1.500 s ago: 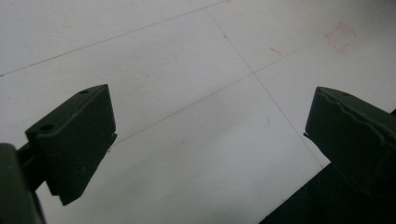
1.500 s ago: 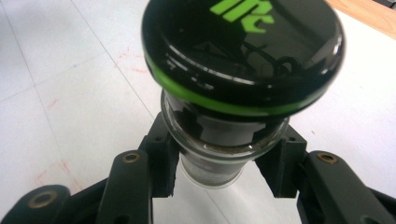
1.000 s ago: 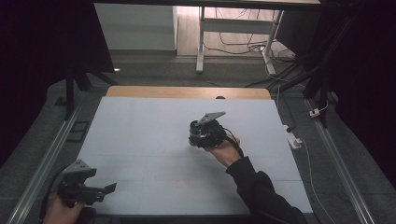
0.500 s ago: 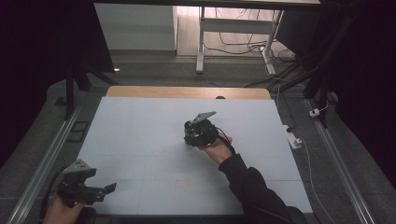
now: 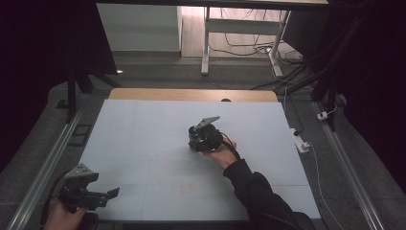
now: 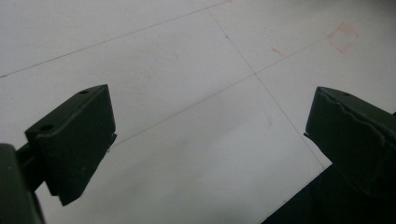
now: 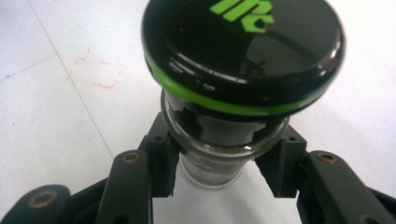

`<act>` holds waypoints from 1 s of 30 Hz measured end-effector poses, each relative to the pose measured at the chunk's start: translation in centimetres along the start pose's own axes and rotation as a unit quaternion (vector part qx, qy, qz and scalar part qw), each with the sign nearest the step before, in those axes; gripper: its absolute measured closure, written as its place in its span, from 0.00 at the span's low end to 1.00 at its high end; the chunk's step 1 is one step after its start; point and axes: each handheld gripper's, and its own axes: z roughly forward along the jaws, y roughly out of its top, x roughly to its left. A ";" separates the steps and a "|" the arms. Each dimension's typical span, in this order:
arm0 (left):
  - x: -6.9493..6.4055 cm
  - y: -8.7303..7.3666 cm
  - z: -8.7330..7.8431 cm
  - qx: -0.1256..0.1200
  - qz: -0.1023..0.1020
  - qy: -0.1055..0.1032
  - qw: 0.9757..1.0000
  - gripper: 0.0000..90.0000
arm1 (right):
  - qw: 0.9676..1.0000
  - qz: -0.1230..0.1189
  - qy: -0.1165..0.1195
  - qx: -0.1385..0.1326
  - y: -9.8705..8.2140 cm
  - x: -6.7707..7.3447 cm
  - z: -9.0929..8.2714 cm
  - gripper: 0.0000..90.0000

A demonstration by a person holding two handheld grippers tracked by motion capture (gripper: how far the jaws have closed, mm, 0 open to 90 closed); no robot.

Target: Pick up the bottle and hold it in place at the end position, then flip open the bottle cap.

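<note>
- Right gripper (image 7: 219,186) clenched on a jar (image 7: 224,154), pads pressed to either side of its glass body just under the cap.
- Jar topped by a wide black cap (image 7: 243,46) with a green ring round its edge and a green mark on top; brownish contents visible through the glass.
- Seen from the right gripper view, jar tilted toward the camera, its base close over the white table (image 7: 42,140); contact with the surface impossible to judge.
- In the high view, right gripper (image 5: 205,138) near the middle of the table (image 5: 143,129), held by a hand (image 5: 221,154) reaching in from a dark sleeve (image 5: 258,196); jar itself hidden there behind the gripper body.
- Faint red square outline (image 7: 95,72) drawn on the table, just beside the jar in the right gripper view.
- Left gripper (image 5: 93,194) at the near left corner of the table, well apart from the jar, held in a hand (image 5: 62,215) at the bottom edge.
- Left gripper (image 6: 205,140) released, jaws spread wide with bare table between them.
- Thin grid lines (image 6: 254,74) crossing on the table ahead of the left gripper, red marks (image 6: 343,37) farther off.
- Wooden strip (image 5: 191,94) along the far edge of the table, beyond the jar.
</note>
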 end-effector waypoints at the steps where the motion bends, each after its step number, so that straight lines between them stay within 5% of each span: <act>1: 0.0 0.0 0.0 0.000 0.000 0.000 1.000 0.03 | 1.000 -0.001 -0.001 0.000 0.0 0.1 0.0 0.59; 17: -0.1 0.2 0.1 0.009 -0.004 0.009 1.000 0.01 | 1.000 -0.003 0.000 -0.007 -0.3 0.1 0.0 0.59; 22: 0.0 0.3 0.0 -0.003 -0.003 -0.003 1.000 0.01 | 1.000 -0.006 -0.001 -0.008 -0.4 0.1 0.0 0.59; 30: -0.1 0.7 0.1 -0.024 0.025 -0.017 0.999 0.01 | 1.000 -0.007 -0.001 -0.008 -0.4 0.1 0.0 0.59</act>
